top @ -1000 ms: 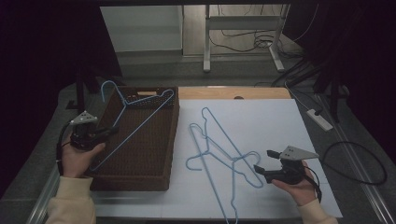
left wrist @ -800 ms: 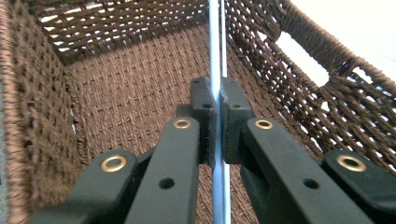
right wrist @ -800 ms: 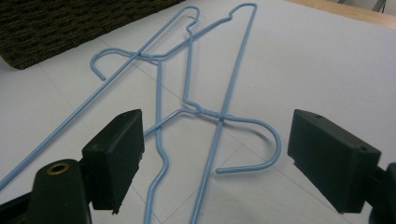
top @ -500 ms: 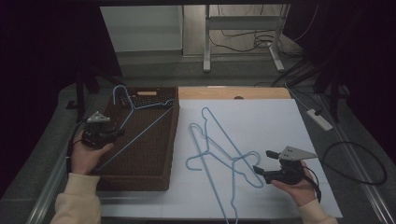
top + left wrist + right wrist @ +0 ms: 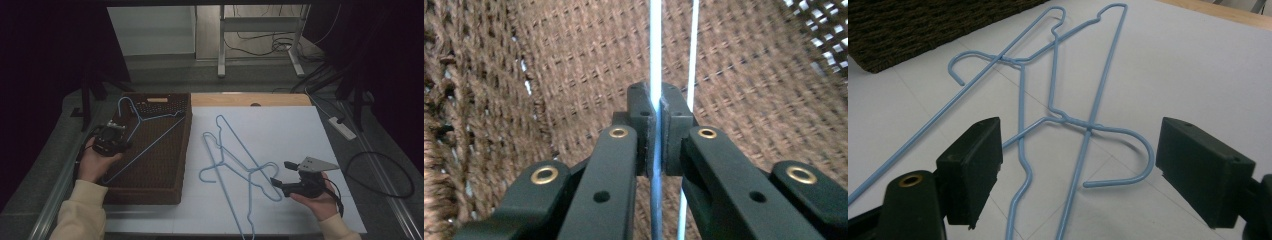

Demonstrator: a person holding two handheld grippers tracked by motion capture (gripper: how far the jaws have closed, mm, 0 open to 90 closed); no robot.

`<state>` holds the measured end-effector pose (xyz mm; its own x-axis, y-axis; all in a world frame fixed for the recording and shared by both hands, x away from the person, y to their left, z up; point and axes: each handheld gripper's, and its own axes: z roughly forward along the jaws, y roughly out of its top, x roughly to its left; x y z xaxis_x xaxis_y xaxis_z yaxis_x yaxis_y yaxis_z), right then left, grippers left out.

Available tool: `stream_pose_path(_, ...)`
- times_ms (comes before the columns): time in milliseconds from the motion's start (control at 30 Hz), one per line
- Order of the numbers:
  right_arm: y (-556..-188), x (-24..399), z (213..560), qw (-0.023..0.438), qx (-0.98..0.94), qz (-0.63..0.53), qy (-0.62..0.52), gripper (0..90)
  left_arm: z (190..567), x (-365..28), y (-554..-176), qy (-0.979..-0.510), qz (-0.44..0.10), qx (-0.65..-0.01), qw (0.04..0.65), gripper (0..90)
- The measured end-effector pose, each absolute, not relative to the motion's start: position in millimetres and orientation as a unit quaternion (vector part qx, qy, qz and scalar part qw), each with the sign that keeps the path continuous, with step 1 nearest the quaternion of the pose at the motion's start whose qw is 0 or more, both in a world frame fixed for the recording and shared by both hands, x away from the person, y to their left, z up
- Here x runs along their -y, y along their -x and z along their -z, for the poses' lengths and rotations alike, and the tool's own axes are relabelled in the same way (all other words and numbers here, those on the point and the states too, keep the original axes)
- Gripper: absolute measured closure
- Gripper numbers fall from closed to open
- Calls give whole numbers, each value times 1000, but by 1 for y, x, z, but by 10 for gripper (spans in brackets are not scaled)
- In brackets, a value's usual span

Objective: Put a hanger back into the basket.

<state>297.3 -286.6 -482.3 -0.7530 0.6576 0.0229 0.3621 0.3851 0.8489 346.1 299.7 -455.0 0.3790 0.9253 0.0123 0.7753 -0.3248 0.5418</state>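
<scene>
The left tongs (image 5: 656, 117) are clamped on the wire of a blue hanger (image 5: 145, 131), the thin rod being pinched between the two black pads (image 5: 640, 107) and running straight up and down through them in the left gripper view. Behind the pads, the brown weave of a basket (image 5: 165, 170) is seen close, and a second length of the same blue wire lies just beside the held one. In the high view the left tongs (image 5: 111, 140) are held over the basket's left edge, and the hanger is stretched across the basket, its hook near the far left corner and one long side slanting down toward the near left. The basket stands on the left part of the bench (image 5: 310, 130), on the edge of a white sheet. The right tongs (image 5: 1078, 165) stand wide apart with nothing between them, held low over the sheet at the near right. Just ahead of them two more hangers (image 5: 1058, 100) lie crossed on the sheet, one hook curling near the right pad and the other hook pointing toward the basket. In the high view these hangers (image 5: 235, 160) lie between the basket and the right tongs (image 5: 285, 177).
</scene>
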Motion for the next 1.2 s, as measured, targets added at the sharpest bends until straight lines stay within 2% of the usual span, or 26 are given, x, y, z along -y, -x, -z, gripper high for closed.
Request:
stream_pose_path(367,-297,285,483,160,-820,-455,-309,191,468,-299,-365,-809,-167,-550,125,858)
stream_pose_path(567,-297,284,483,159,-821,-454,-308,190,471,-295,-369,-810,-176,-547,117,825)
stream_pose_path(600,-297,284,483,159,-821,-454,-307,190,471,-295,-369,-809,-180,-547,120,786)
stream_pose_path(633,-297,284,483,159,-821,-455,-307,190,470,-295,-368,-807,-183,-548,123,688)
stream_pose_path(833,-297,285,483,159,-821,-455,-308,190,454,-298,-357,-786,-200,-560,171,404)
stream_pose_path(967,-297,284,483,159,-821,-455,-307,190,446,-297,-349,-784,-195,-553,203,350)
stream_pose_path(1200,-297,285,483,159,-820,-454,-309,189,428,-288,-322,-777,-183,-511,319,318)
